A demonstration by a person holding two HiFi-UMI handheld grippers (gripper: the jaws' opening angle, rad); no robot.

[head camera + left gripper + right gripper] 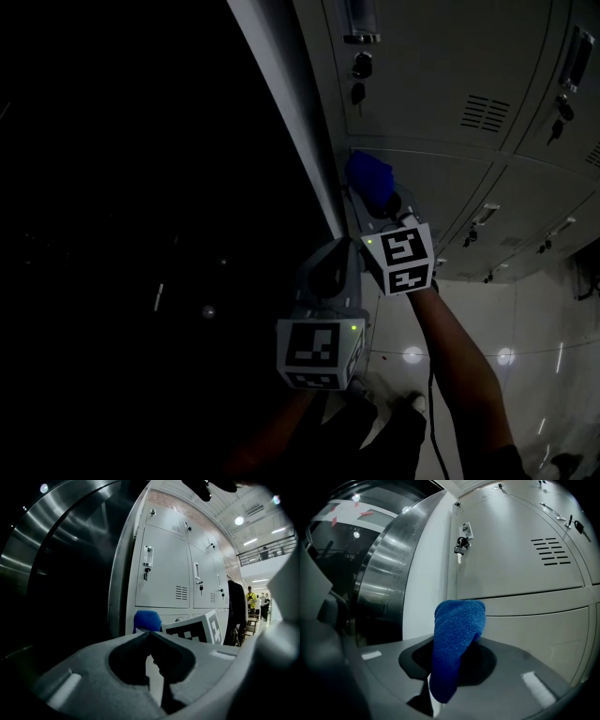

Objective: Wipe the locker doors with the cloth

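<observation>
My right gripper is shut on a blue cloth, whose folded end sticks out past the jaws. In the head view the cloth sits at the upper left corner of a grey locker door, just under the seam below another door. Whether it touches the metal I cannot tell. The left gripper is shut with nothing in it. It hangs just behind and left of the right gripper, off the lockers. From the left gripper view I see the cloth and the right gripper's marker cube.
A curved stainless-steel panel runs along the lockers' left side; left of it everything is dark. Keys hang in the door locks, and vent slots mark the upper door. More lockers stretch rightward above a glossy floor. People stand far off.
</observation>
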